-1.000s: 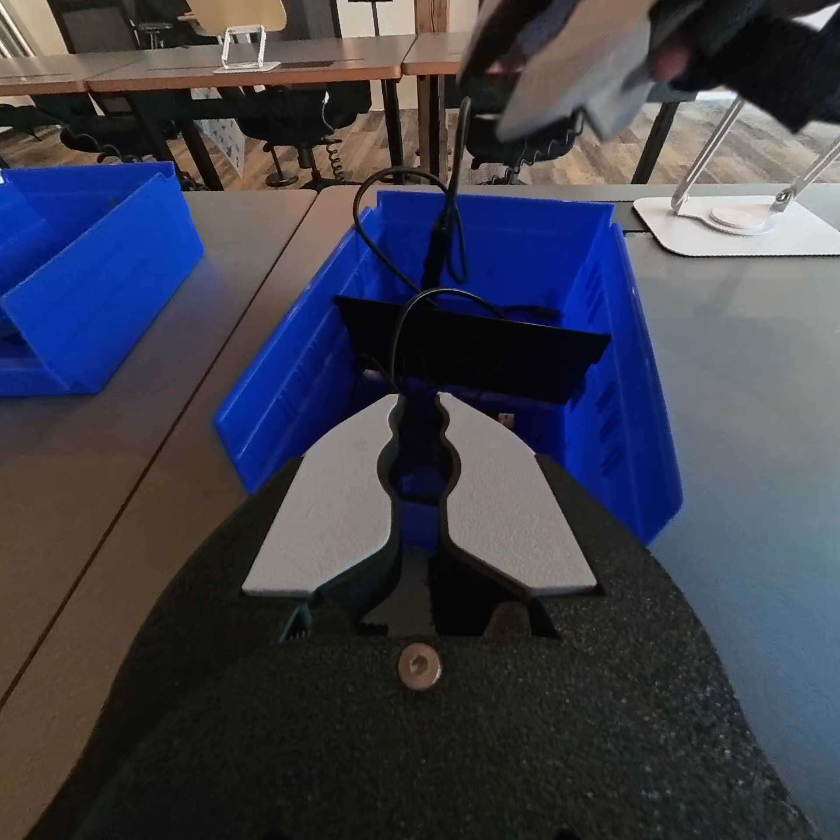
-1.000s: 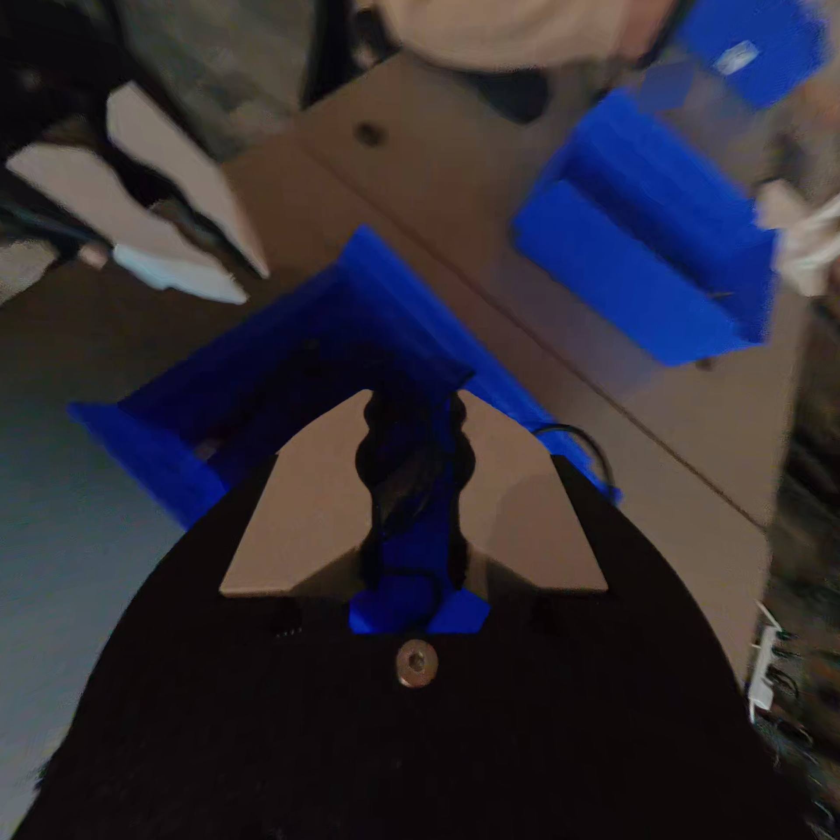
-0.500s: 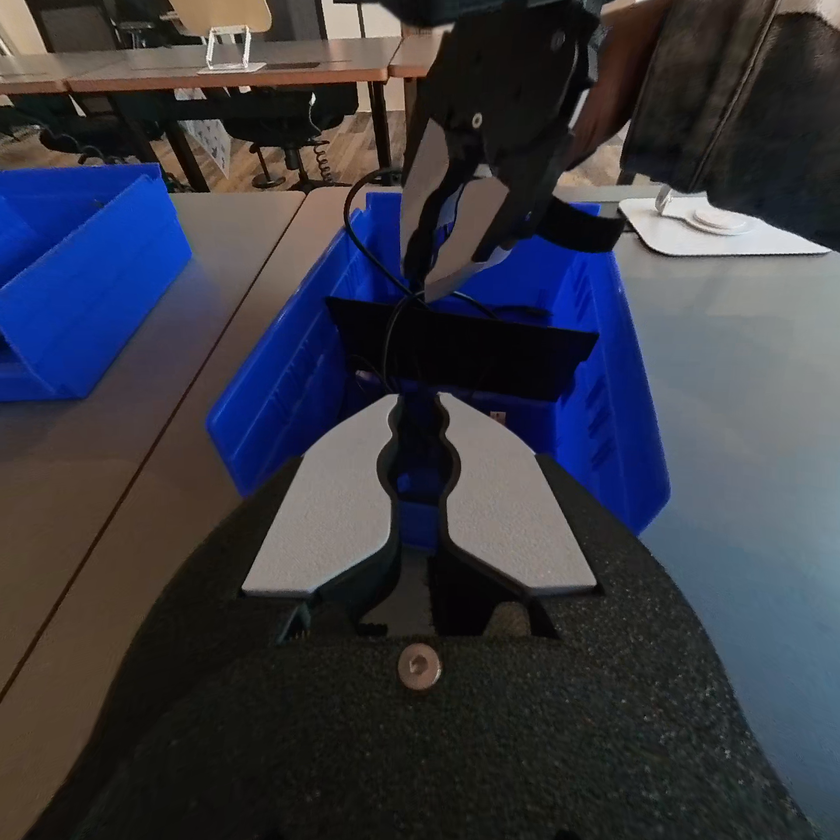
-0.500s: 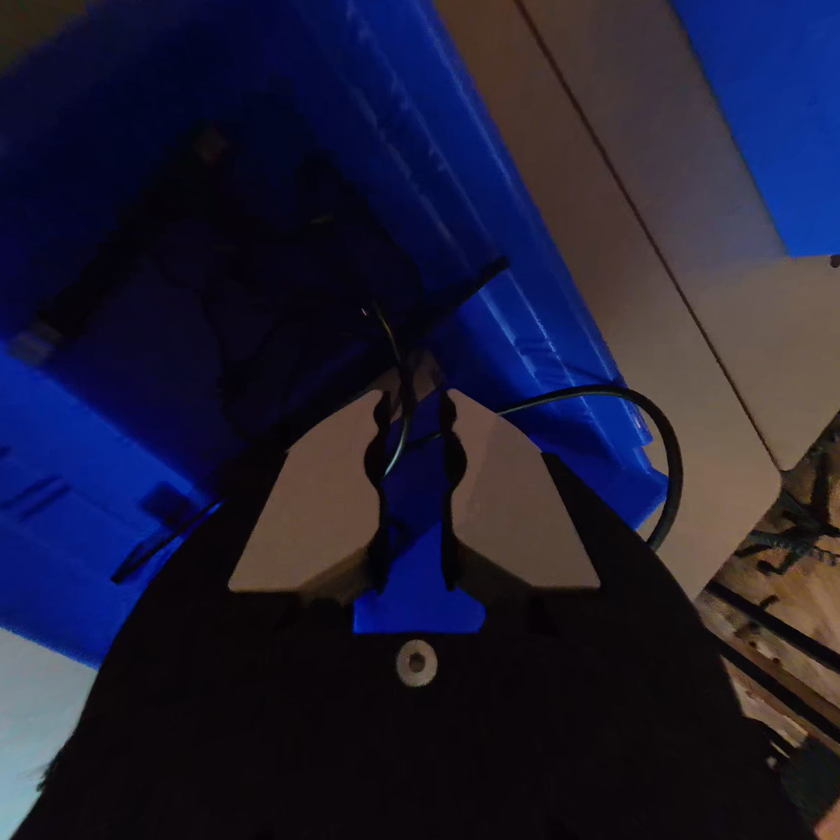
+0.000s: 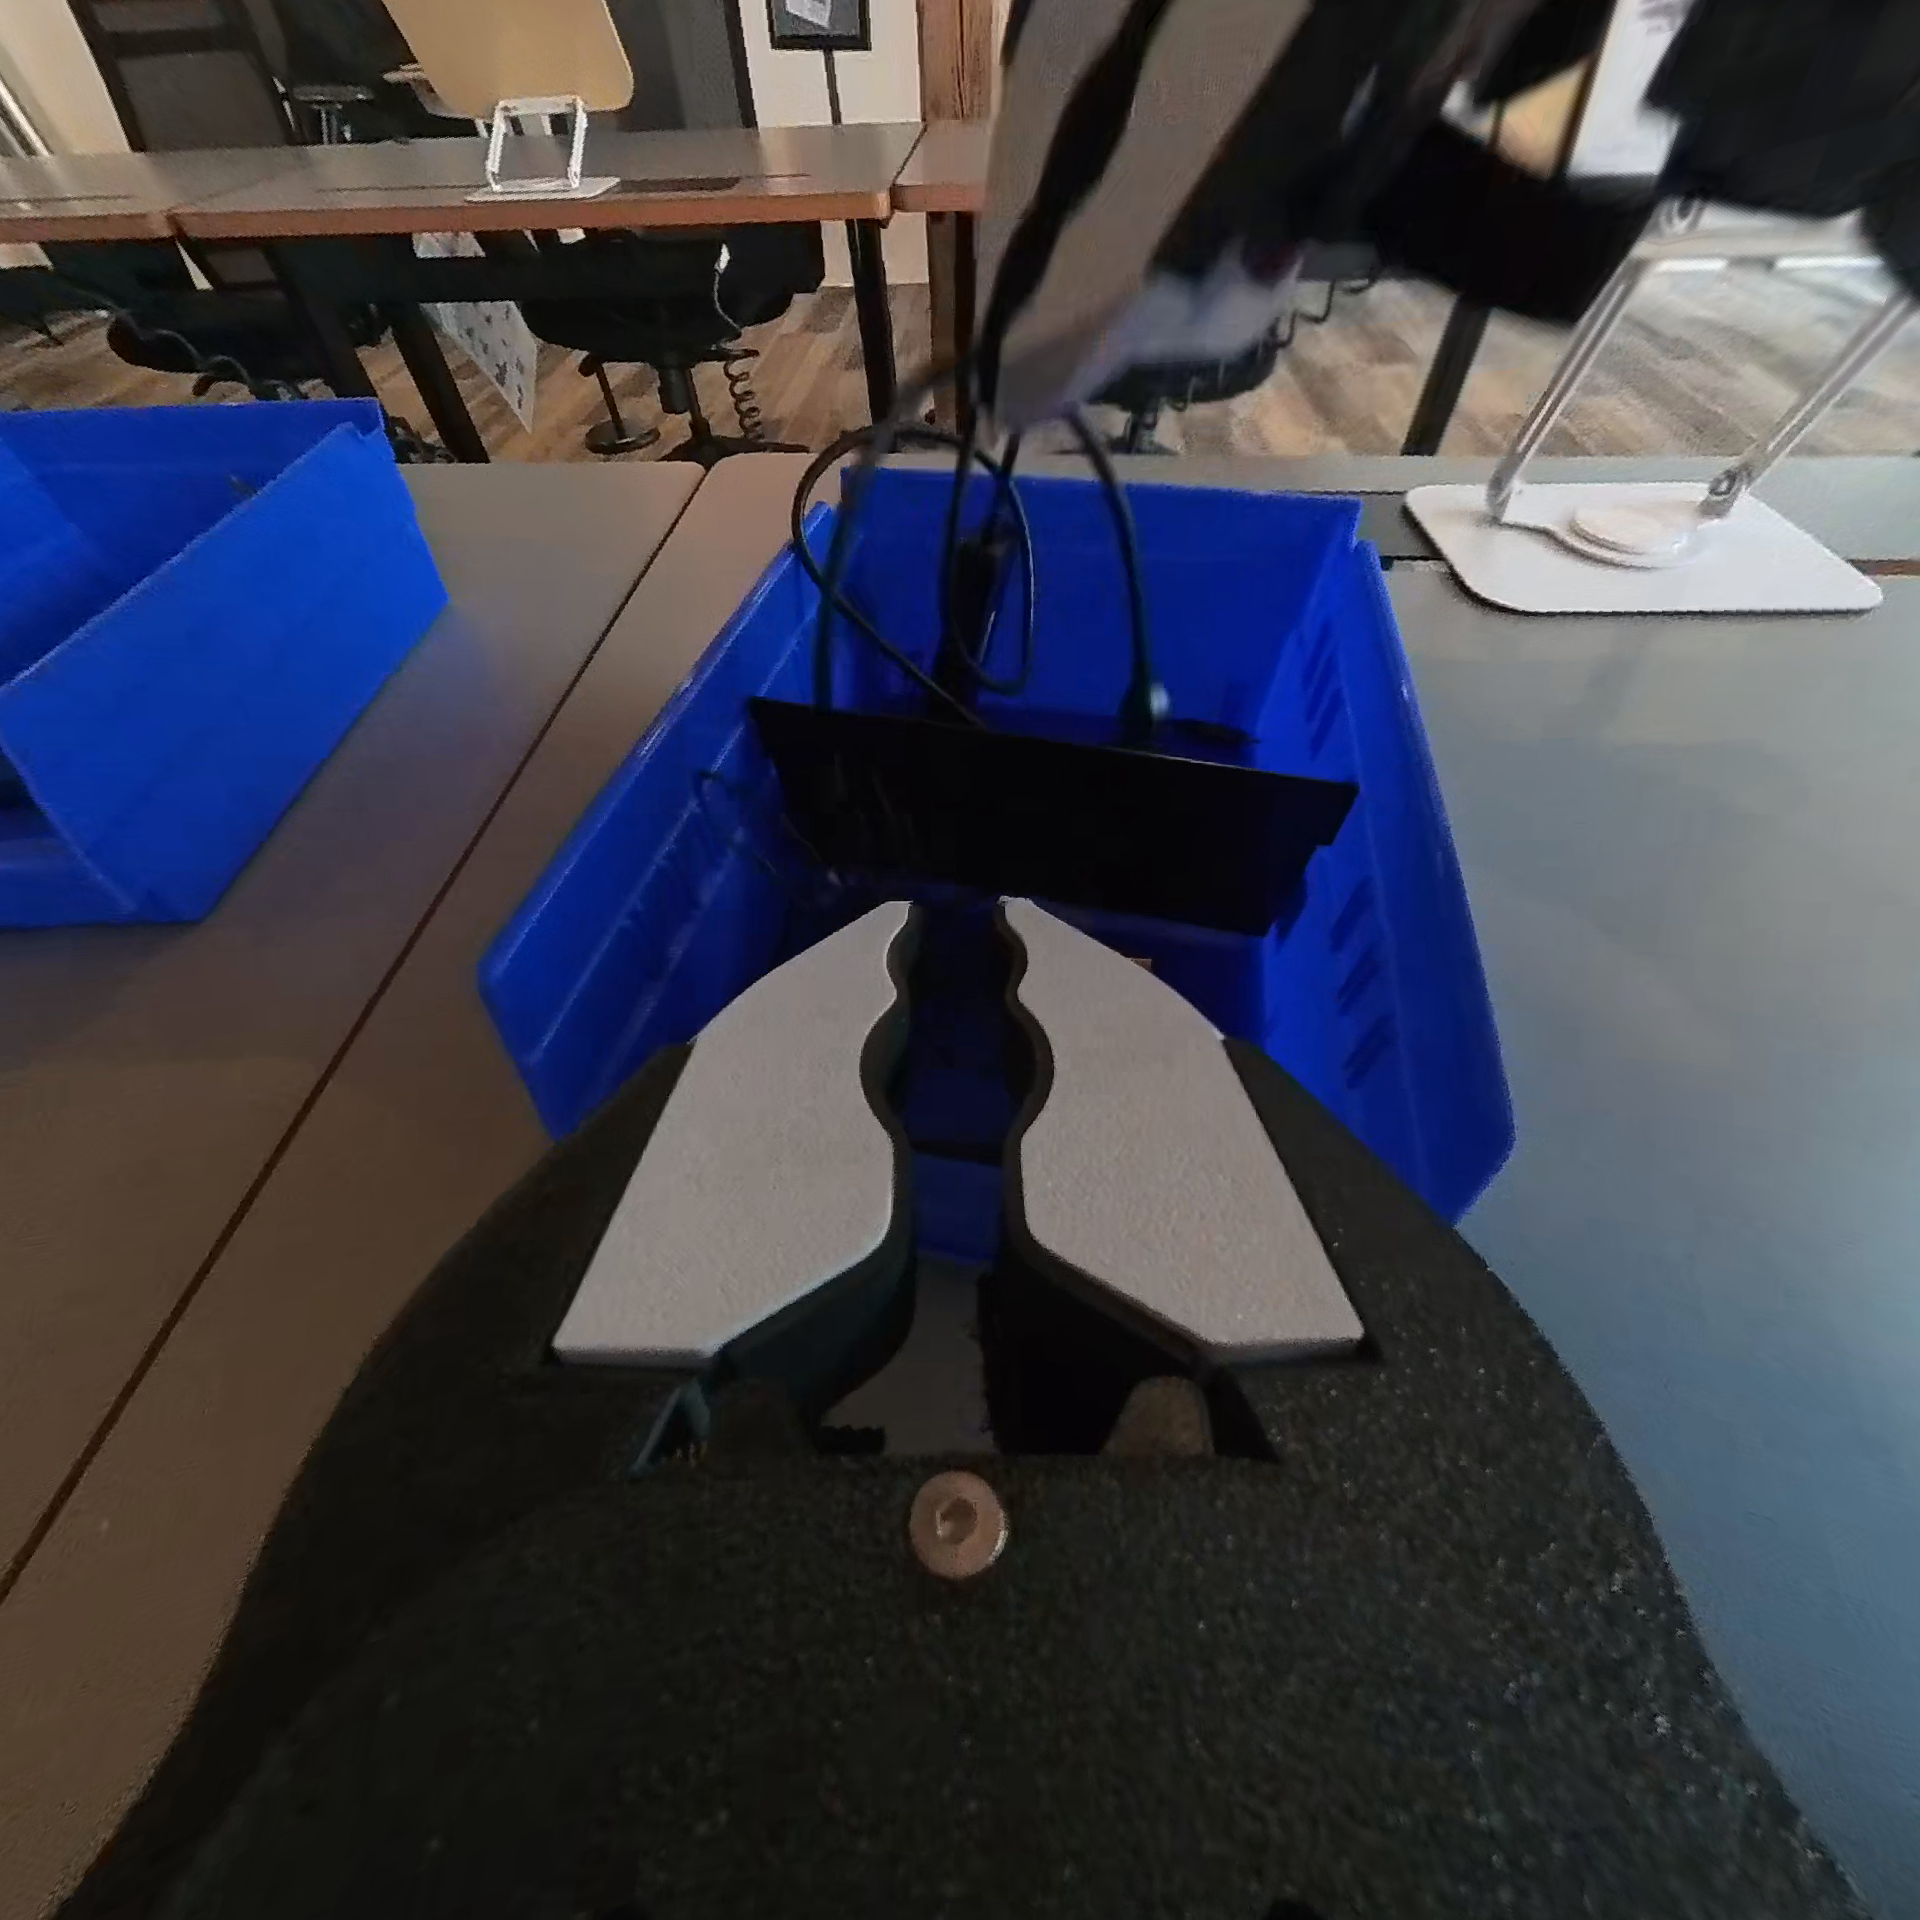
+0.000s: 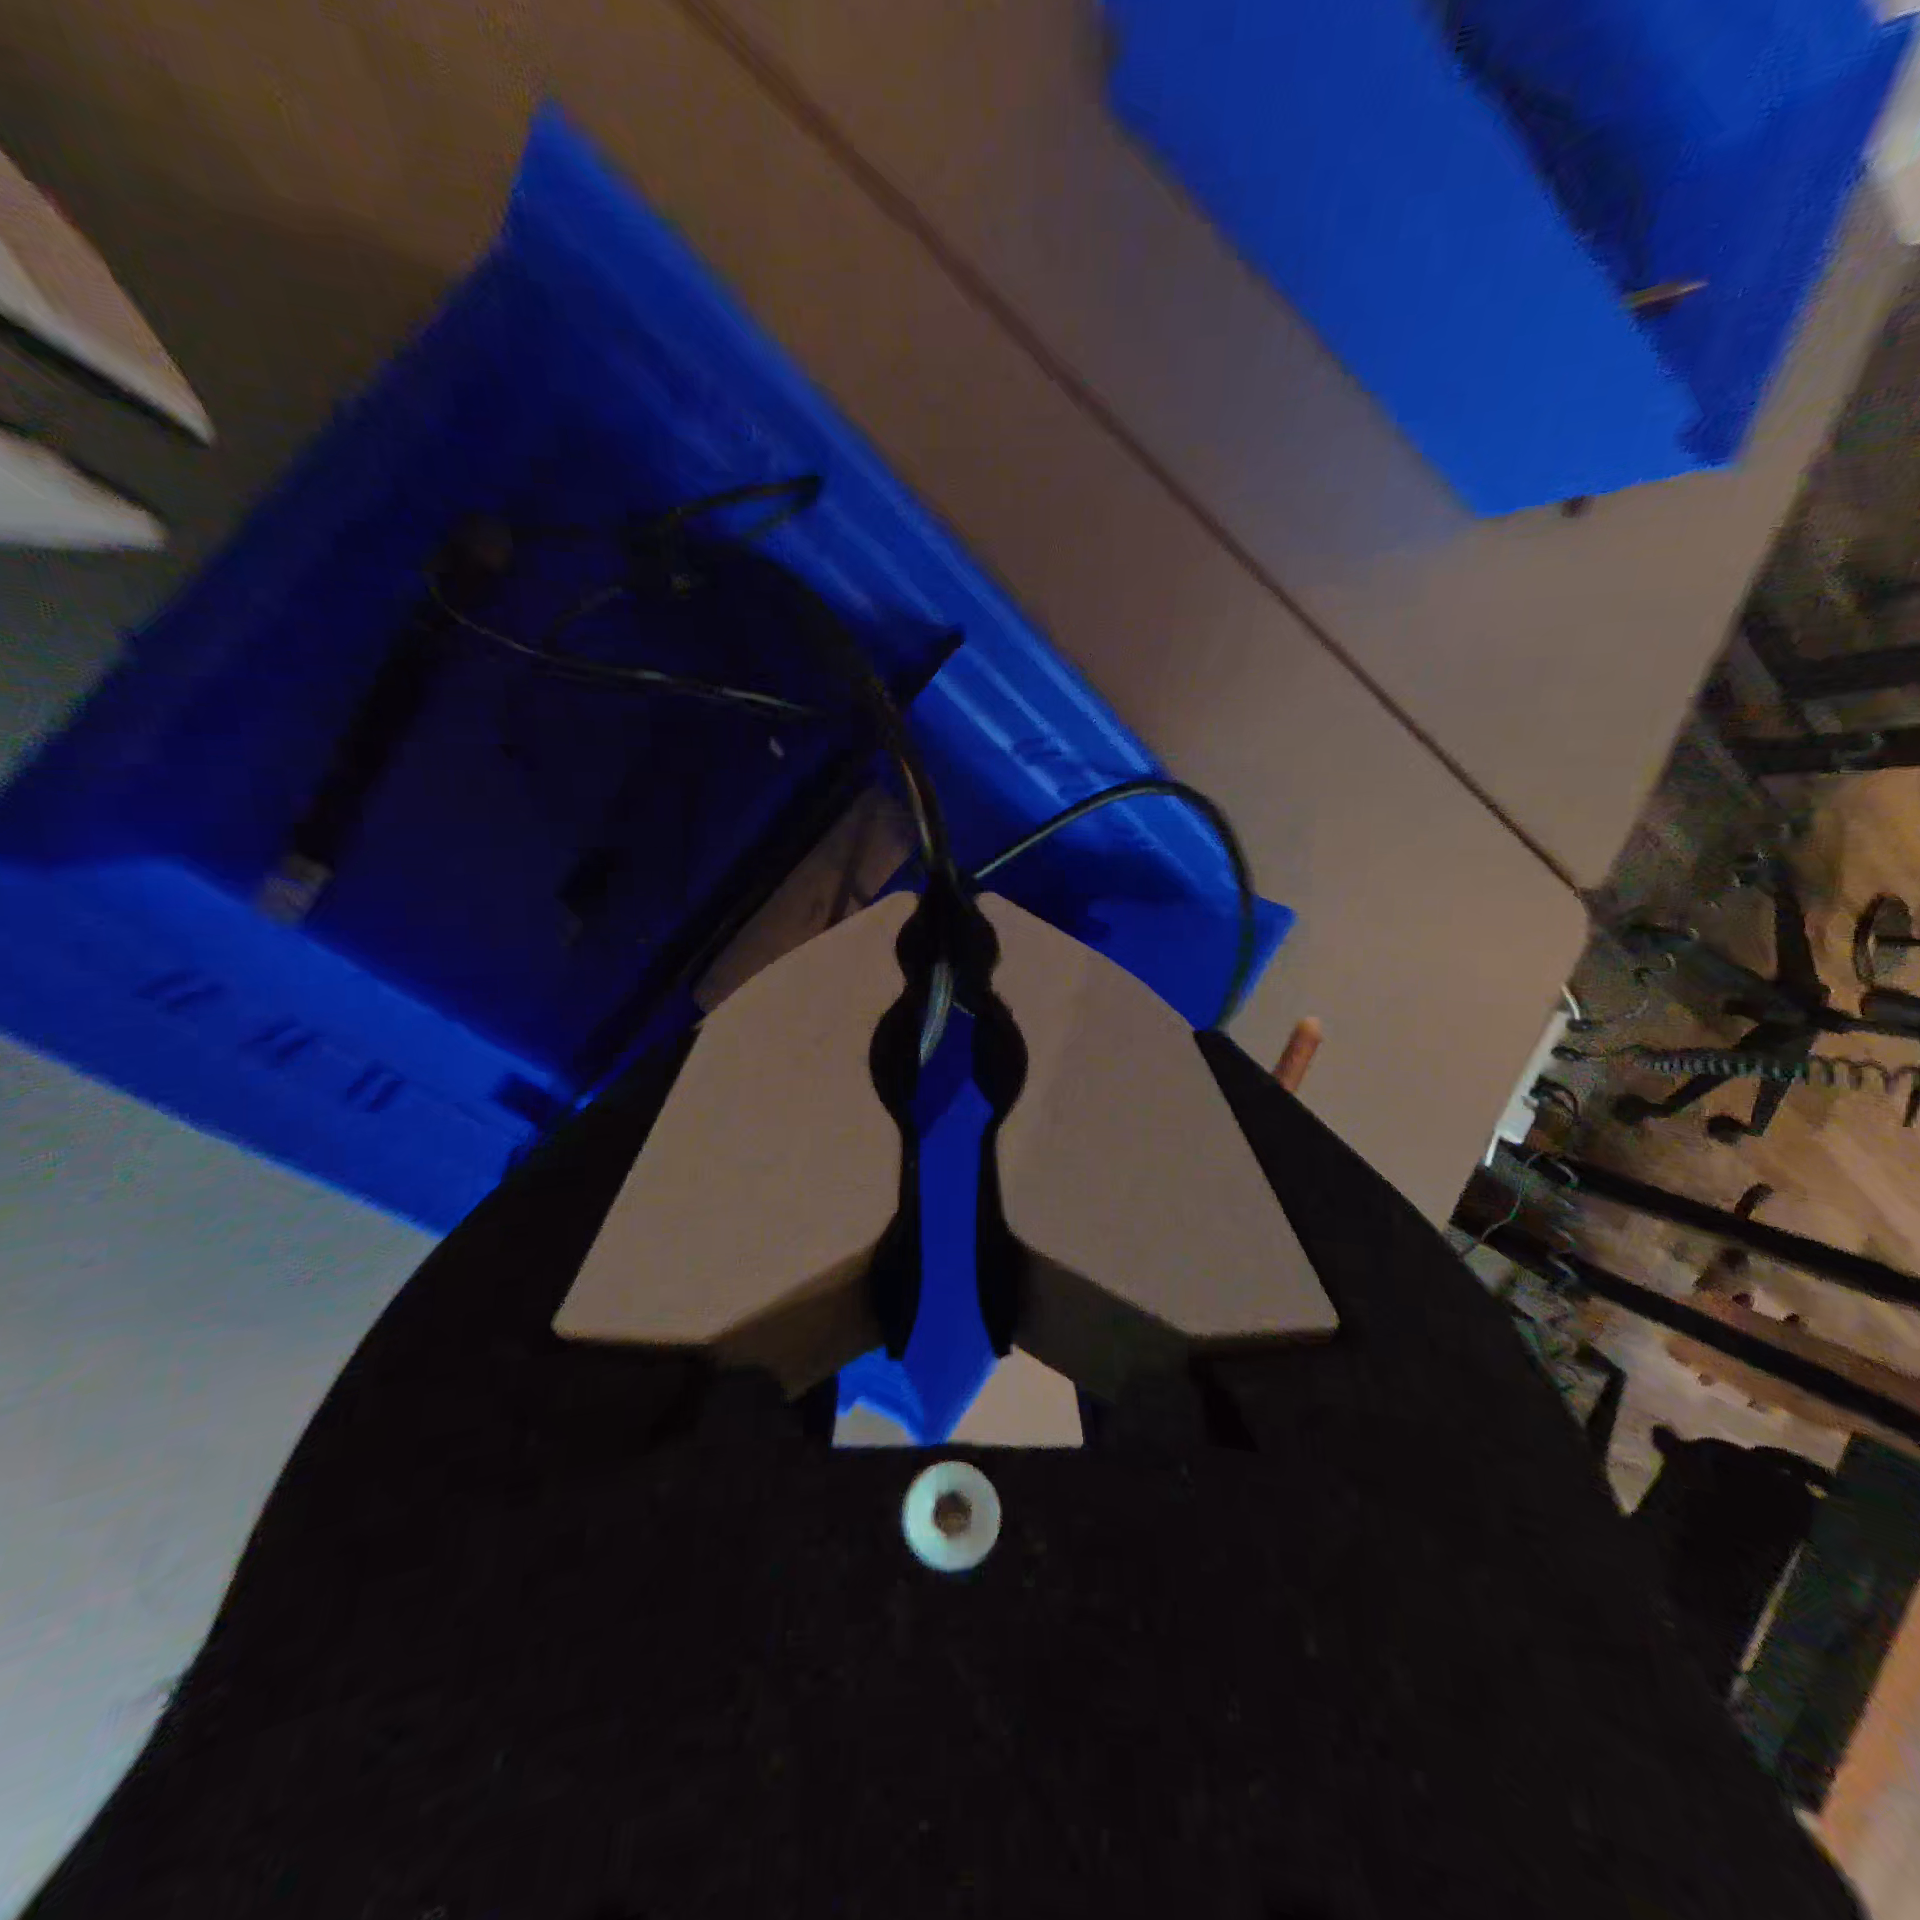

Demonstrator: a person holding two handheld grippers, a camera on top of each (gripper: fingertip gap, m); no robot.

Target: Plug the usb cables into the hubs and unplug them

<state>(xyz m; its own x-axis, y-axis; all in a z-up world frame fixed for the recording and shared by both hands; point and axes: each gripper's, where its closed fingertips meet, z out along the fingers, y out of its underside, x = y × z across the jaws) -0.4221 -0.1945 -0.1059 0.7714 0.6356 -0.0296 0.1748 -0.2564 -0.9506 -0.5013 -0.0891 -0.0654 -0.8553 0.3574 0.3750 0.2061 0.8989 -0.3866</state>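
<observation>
A blue bin (image 5: 644,935) holds black usb cables and a black divider (image 5: 1039,821). My left gripper (image 5: 956,914) hovers over the bin's near end, its fingers a narrow gap apart with nothing clearly between them. My right gripper (image 6: 948,904) is shut on a thin black cable (image 6: 914,790) and holds it above the bin (image 6: 260,1039). It shows blurred at the top of the left wrist view (image 5: 1039,384), with cable loops (image 5: 1132,582) and a black plug (image 5: 971,582) hanging into the bin. A long black device with a silver plug end (image 6: 353,748) lies on the bin floor.
A second blue bin (image 5: 208,675) stands to the left on the brown table, also in the right wrist view (image 6: 1455,260). A white stand base (image 5: 1621,561) sits at the back right. Office chairs and tables stand beyond the far edge. One gripper's finger ends stand about 15 cm off the other's.
The right gripper went down into the bin, closed on a cable, and has now lifted it up above the bin. The left gripper has stayed about where it was.
</observation>
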